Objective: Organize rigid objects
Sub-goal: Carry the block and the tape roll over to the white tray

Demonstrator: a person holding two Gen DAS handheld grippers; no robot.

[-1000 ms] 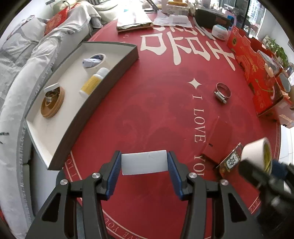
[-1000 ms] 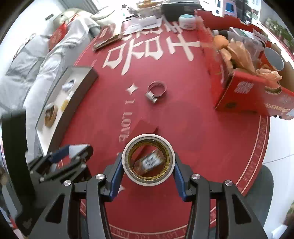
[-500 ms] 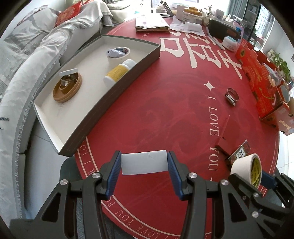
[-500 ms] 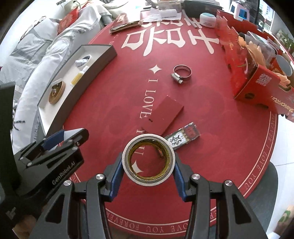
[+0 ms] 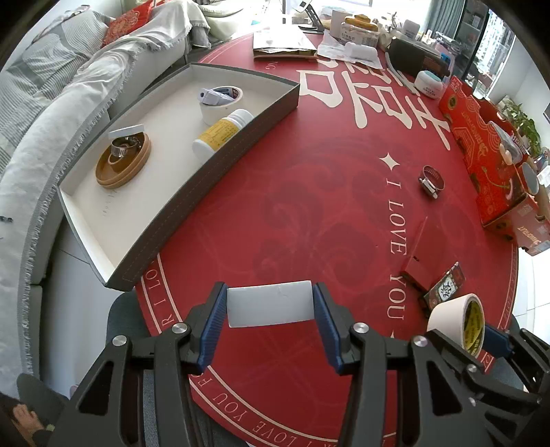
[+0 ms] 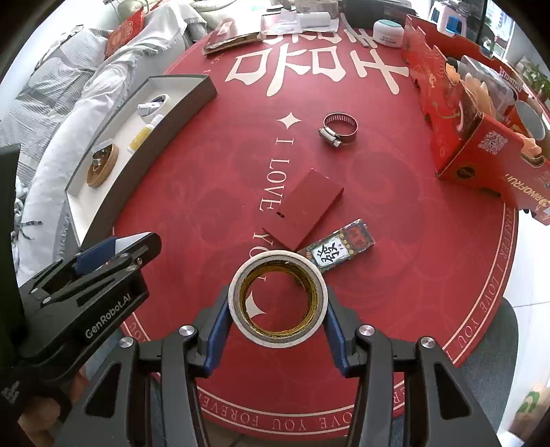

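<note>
My left gripper [image 5: 270, 304] is shut on a flat white block [image 5: 270, 303], held above the near edge of the red round table. My right gripper [image 6: 277, 298] is shut on a white tape roll [image 6: 277, 298] with a yellow-brown core; the same tape roll [image 5: 457, 319] shows at the lower right of the left wrist view. A grey tray [image 5: 220, 161] at the table's left holds a tape roll [image 5: 220, 103], a white bottle [image 5: 221, 134] and a wooden dish [image 5: 123, 163] with a metal clamp. Loose on the table lie a hose clamp [image 6: 338, 129], a red flat box [image 6: 306, 208] and a patterned card pack [image 6: 338, 249].
Red cardboard boxes [image 6: 471, 113] line the table's right side. Papers, a white jar [image 6: 388, 31] and other clutter fill the far edge. A sofa with grey and white covers [image 5: 51, 103] runs along the left, beyond the tray. A person's hand [image 6: 37, 416] holds the left gripper.
Both grippers have pulled back toward the near table edge with their loads; the tray and loose items now sit farther ahead in view. In the last half second nothing has shifted.
</note>
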